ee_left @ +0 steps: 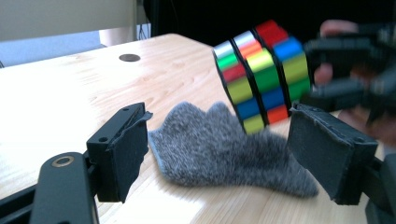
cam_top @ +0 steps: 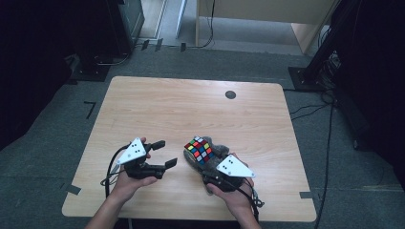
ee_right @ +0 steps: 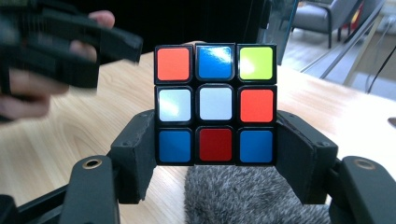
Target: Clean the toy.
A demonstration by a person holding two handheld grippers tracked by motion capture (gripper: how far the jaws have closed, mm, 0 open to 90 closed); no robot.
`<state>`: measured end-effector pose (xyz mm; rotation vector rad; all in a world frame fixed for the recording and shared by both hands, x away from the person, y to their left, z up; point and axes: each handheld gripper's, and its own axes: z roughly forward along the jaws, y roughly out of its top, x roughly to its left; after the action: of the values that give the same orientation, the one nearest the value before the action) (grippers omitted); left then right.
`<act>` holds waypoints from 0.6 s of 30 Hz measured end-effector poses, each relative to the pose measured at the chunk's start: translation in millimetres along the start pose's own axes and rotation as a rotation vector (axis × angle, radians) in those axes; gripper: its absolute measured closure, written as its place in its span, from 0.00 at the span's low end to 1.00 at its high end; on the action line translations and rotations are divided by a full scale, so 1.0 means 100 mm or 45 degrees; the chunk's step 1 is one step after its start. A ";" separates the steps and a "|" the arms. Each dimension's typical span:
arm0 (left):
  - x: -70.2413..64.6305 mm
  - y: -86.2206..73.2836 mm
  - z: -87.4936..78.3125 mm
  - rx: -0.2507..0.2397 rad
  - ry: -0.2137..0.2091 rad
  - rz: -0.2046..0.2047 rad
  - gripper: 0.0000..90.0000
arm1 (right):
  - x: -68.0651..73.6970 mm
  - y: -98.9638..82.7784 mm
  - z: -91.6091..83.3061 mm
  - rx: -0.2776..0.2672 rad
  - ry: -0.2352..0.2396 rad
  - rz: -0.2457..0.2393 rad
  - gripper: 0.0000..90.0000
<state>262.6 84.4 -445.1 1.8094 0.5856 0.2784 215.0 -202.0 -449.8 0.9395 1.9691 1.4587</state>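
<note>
A scrambled colour cube (cam_top: 199, 149) is held a little above the wooden table (cam_top: 191, 105), over a grey fuzzy cloth (cam_top: 218, 150). My right gripper (cam_top: 203, 161) is shut on it: in the right gripper view the two black pads (ee_right: 137, 154) press the cube (ee_right: 215, 103) on both sides at its bottom row. My left gripper (cam_top: 165, 153) stands open just left of the cube, holding nothing. In the left gripper view its jaws frame the cloth (ee_left: 219, 144), with the tilted cube (ee_left: 264, 74) above and beyond it.
A small black round disc (cam_top: 230, 94) sits in the table's far part. Dark stands and cables surround the table on the floor. The right hand and its gripper (ee_left: 355, 70) show blurred behind the cube in the left gripper view.
</note>
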 end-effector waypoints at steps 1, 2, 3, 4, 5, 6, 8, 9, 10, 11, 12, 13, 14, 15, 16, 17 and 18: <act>-0.02 -0.01 0.01 0.011 0.003 0.035 0.23 | -0.02 0.01 -0.01 -0.004 0.010 0.031 0.39; -0.05 -0.02 0.03 0.021 0.004 0.067 0.23 | -0.04 0.02 -0.02 -0.008 0.023 0.069 0.39; -0.09 -0.03 0.05 0.035 0.015 0.119 0.23 | -0.06 0.02 -0.03 -0.012 0.036 0.102 0.39; -0.13 -0.04 0.07 0.053 0.024 0.168 0.23 | -0.08 0.03 -0.04 -0.017 0.052 0.139 0.39; -0.15 -0.05 0.08 0.067 0.031 0.204 0.23 | -0.09 0.04 -0.05 -0.021 0.063 0.153 0.39; -0.19 -0.07 0.11 0.084 0.041 0.250 0.23 | -0.09 0.05 -0.06 -0.016 0.071 0.172 0.39; -0.24 -0.09 0.14 0.093 0.051 0.298 0.23 | -0.10 0.06 -0.06 -0.006 0.102 0.214 0.39; -0.27 -0.09 0.15 0.095 0.052 0.321 0.23 | -0.10 0.07 -0.06 0.000 0.120 0.234 0.39; -0.29 -0.09 0.16 0.097 0.057 0.341 0.23 | -0.09 0.07 -0.06 0.009 0.137 0.251 0.39; -0.31 -0.10 0.17 0.097 0.063 0.362 0.23 | -0.08 0.07 -0.06 0.012 0.153 0.259 0.39; -0.34 -0.11 0.18 0.097 0.069 0.386 0.23 | -0.07 0.08 -0.05 0.022 0.170 0.272 0.39; -0.35 -0.11 0.18 0.098 0.071 0.400 0.23 | -0.06 0.09 -0.05 0.034 0.199 0.293 0.39; -0.37 -0.12 0.19 0.101 0.076 0.422 0.23 | -0.06 0.09 -0.05 0.036 0.213 0.302 0.39; -0.39 -0.12 0.19 0.104 0.089 0.449 0.22 | -0.05 0.10 -0.05 0.042 0.230 0.317 0.39; -0.41 -0.13 0.21 0.109 0.109 0.484 0.22 | -0.04 0.10 -0.05 0.042 0.240 0.324 0.39; -0.43 -0.14 0.21 0.111 0.113 0.499 0.22 | -0.02 0.11 -0.05 0.043 0.249 0.328 0.39; -0.45 -0.14 0.22 0.115 0.120 0.528 0.22 | -0.02 0.11 -0.05 0.045 0.259 0.330 0.39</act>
<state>231.3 46.0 -460.6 2.0051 0.2852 0.6286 214.9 -204.5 -437.4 1.1357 2.0830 1.7264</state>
